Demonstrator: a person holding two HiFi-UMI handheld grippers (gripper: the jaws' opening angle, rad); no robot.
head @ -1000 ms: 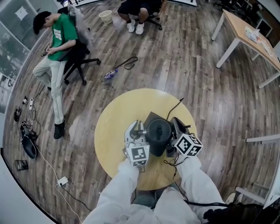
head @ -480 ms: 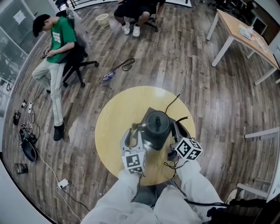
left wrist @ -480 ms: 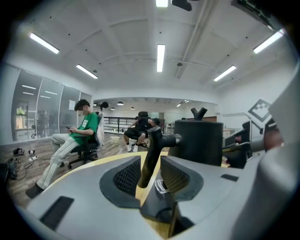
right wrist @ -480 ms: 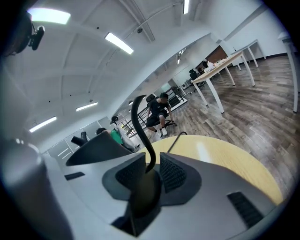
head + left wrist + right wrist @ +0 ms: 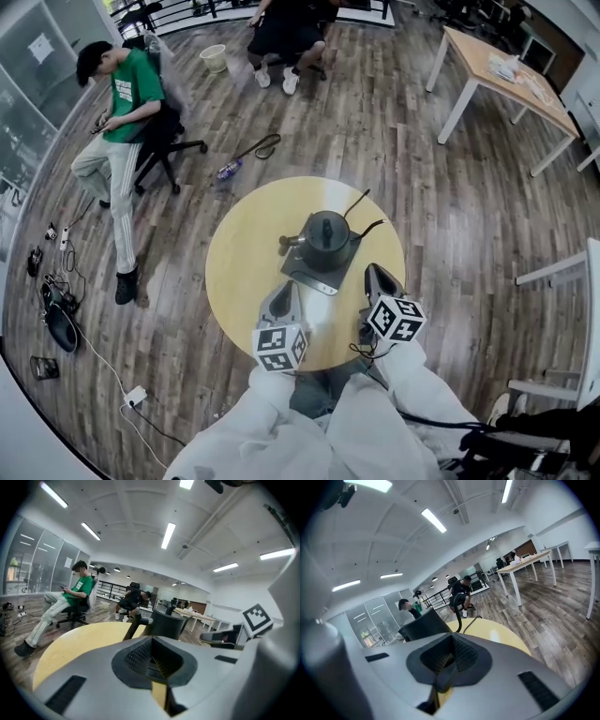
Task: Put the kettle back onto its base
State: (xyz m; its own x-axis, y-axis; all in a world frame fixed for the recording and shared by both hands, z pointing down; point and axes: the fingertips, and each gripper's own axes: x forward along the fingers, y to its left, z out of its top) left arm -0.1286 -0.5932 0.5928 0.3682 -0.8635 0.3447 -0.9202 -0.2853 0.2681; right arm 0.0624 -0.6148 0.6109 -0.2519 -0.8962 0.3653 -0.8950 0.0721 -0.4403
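A dark kettle (image 5: 325,239) stands upright on its dark square base (image 5: 305,274) in the middle of the round yellow table (image 5: 244,253). Its spout points left and its cord (image 5: 364,228) trails off to the far right. My left gripper (image 5: 281,298) hovers over the table's near edge, shut and empty, well short of the kettle. My right gripper (image 5: 375,275) sits beside it on the right, also shut and empty. Beyond the closed jaws, the left gripper view shows the kettle (image 5: 164,623) and the right gripper view shows the kettle (image 5: 424,625).
A person in green (image 5: 122,103) sits on an office chair at far left. Another seated person (image 5: 286,28) is at the top. A wooden table (image 5: 502,66) stands at top right. Cables and shoes (image 5: 56,300) lie on the floor at left.
Both grippers have let go and drawn back from the kettle's sides toward the table's near edge. The kettle now stands free on its base.
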